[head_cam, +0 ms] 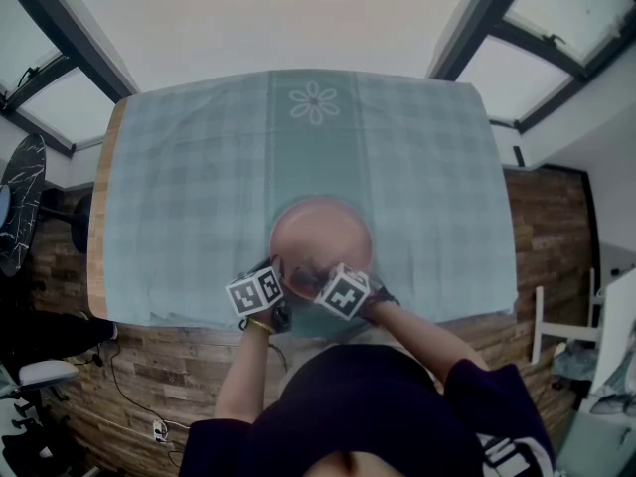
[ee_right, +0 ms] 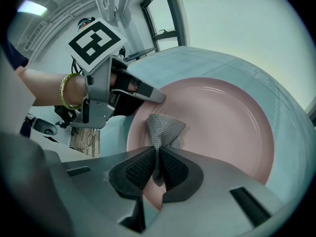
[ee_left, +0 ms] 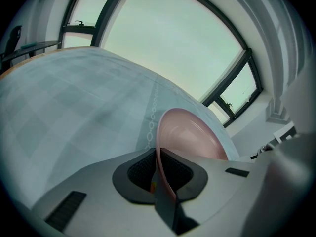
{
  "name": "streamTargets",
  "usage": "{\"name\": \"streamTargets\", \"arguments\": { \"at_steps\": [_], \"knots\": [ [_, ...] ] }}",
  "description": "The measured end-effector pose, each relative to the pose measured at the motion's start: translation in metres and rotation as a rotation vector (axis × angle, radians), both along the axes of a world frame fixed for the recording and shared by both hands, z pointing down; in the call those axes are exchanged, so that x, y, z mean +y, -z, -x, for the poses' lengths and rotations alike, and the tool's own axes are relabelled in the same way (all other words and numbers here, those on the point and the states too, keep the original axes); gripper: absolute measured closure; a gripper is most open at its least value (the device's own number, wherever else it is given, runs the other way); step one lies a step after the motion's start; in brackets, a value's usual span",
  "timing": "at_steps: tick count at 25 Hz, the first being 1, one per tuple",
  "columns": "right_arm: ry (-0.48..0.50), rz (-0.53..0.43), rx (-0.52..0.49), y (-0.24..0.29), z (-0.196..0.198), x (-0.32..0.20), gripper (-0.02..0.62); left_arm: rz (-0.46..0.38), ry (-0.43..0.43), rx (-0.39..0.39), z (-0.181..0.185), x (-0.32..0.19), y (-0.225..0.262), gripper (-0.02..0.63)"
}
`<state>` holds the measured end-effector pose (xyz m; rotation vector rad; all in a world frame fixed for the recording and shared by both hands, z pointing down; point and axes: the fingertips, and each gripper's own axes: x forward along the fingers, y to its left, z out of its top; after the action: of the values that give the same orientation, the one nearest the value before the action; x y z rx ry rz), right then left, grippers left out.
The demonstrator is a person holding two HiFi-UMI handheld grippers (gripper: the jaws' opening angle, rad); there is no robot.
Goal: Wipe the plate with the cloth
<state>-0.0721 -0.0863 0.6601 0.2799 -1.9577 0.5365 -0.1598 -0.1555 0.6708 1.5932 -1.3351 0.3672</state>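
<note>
Checked tablecloth (head_cam: pixel 179 187), round pink plate (head_cam: pixel 323 225), knitted grey cloth (ee_right: pixel 165 127)

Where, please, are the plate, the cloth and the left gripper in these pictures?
plate (ee_right: pixel 222 122), right gripper view, bare inner surface.
cloth (ee_right: pixel 165 127), right gripper view, fanned end past the jaws.
left gripper (ee_left: pixel 158 157), left gripper view, between its shut fingertips.

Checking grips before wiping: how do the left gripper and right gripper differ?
The left gripper clamps the pink plate by its rim; the right gripper pinches the grey cloth. The left gripper sits at the plate's edge, the right gripper over its face. Both are shut.
</note>
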Motion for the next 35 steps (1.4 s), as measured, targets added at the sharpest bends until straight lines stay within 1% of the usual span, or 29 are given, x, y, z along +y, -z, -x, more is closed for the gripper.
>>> {"name": "streamTargets", "arguments": {
  "at_steps": [3, 9, 11, 17, 22, 25, 30, 35],
  "knots": [
    [0.025, 0.041, -0.013, 0.002, 0.004, 0.009, 0.563, 0.004, 0.003, 0.001, 0.0, 0.0, 0.0, 0.566],
    [0.06, 0.063, -0.027, 0.01, 0.005, 0.017, 0.563, 0.005, 0.003, 0.002, -0.001, 0.001, 0.0, 0.566],
    [0.06, 0.055, -0.04, 0.016, 0.005, 0.013, 0.563, 0.005, 0.002, 0.002, -0.001, 0.0, 0.0, 0.566],
    [0.013, 0.003, -0.062, 0.032, -0.003, -0.013, 0.563, 0.003, -0.004, 0.004, 0.001, 0.0, -0.001, 0.566],
    [-0.019, -0.062, -0.031, 0.036, -0.02, -0.043, 0.563, 0.001, -0.01, 0.006, 0.0, 0.0, -0.001, 0.566],
    [-0.016, -0.1, -0.002, 0.035, -0.029, -0.06, 0.563, 0.001, -0.013, 0.005, -0.001, -0.001, -0.001, 0.566],
    [0.017, -0.206, 0.065, 0.033, -0.043, -0.093, 0.563, -0.001, -0.018, 0.008, -0.002, -0.001, 0.0, 0.566],
    [0.023, -0.247, 0.083, 0.031, -0.049, -0.116, 0.563, 0.003, -0.022, 0.01, -0.002, 0.0, 0.0, 0.566]
  ]
}}
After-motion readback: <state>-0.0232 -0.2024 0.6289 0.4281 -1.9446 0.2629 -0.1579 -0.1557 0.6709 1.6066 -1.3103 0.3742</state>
